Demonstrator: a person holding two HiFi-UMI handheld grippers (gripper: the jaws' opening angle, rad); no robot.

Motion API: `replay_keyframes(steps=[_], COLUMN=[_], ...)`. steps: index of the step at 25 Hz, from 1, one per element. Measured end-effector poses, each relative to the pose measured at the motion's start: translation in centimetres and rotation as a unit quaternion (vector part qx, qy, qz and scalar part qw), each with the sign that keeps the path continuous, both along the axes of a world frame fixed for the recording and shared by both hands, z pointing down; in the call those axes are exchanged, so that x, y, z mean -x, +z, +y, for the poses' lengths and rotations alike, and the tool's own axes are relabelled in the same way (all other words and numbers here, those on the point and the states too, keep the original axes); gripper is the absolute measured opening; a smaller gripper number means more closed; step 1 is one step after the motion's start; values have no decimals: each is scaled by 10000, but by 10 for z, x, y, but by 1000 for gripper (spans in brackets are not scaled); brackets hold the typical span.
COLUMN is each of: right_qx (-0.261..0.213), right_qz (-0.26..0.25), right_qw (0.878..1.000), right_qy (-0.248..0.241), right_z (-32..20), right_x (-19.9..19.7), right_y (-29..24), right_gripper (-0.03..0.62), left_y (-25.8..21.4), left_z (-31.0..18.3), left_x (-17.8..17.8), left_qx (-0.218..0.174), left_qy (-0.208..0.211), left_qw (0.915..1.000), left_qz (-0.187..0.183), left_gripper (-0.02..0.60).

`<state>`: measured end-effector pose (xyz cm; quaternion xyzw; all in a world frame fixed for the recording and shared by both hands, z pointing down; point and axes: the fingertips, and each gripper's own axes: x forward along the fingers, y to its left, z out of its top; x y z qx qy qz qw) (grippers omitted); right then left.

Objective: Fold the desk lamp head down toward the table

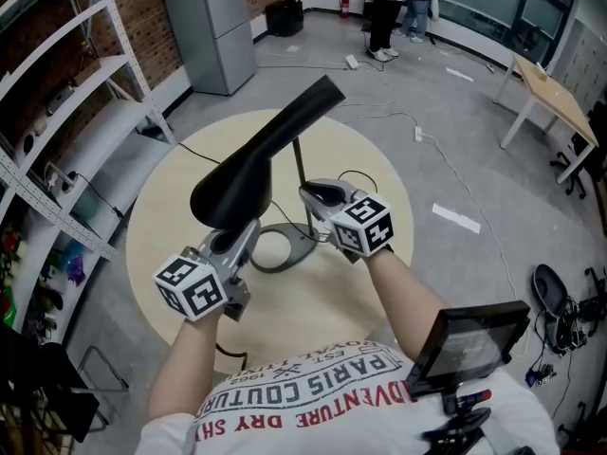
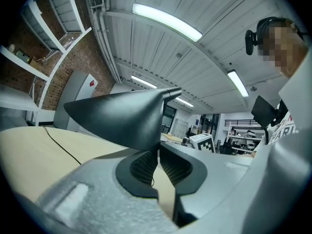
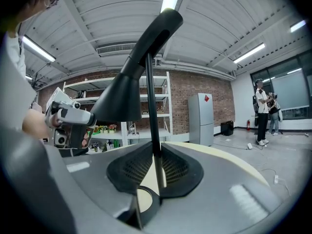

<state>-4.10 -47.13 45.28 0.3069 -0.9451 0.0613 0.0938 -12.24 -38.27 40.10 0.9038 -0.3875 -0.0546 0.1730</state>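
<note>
A black desk lamp stands on the round beige table (image 1: 171,207). Its cone-shaped head (image 1: 261,150) is tilted, wide end low and toward me, narrow end up and away. My left gripper (image 1: 242,237) is shut on the lower rim of the head (image 2: 122,116), and the rim edge sits between the pads of the left gripper (image 2: 157,165). My right gripper (image 1: 315,197) is shut on the thin upright stem (image 3: 152,130), just above the ring-shaped base (image 1: 285,249). In the right gripper view the stem runs straight up between the jaws of the right gripper (image 3: 157,172).
A black cable (image 1: 194,152) trails across the table to the left. Metal shelving (image 1: 66,131) lines the left side and a grey cabinet (image 1: 211,27) stands behind. People (image 1: 384,12) stand far back. A wooden desk (image 1: 550,102) is at the right.
</note>
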Motion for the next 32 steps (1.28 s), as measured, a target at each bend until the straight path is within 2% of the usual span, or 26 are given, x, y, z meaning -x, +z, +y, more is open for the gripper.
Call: replay_keyframes(steps=[12, 19, 22, 25, 32], right_qx=[8, 6, 2, 8, 73], right_qz=[-127, -144, -150, -121, -177], right_qw=[9999, 9998, 9997, 9998, 9997], right_qy=[80, 145, 191, 148, 138], right_z=[-1, -1, -1, 1, -1], right_x=[-4, -4, -5, -5, -5], right_y=[0, 0, 2, 2, 2], right_gripper=[57, 57, 57, 57, 58], left_y=[16, 28, 33, 33, 44], left_z=[-4, -8, -4, 2, 2], left_x=[-23, -38, -53, -67, -62], left_qx=[99, 194, 161, 144, 335], left_qy=[200, 288, 462, 627, 594], left_qw=[9997, 9994, 9985, 9978, 9976], left_qz=[108, -96, -228, -179, -108], left_gripper=[18, 4, 2, 3, 3])
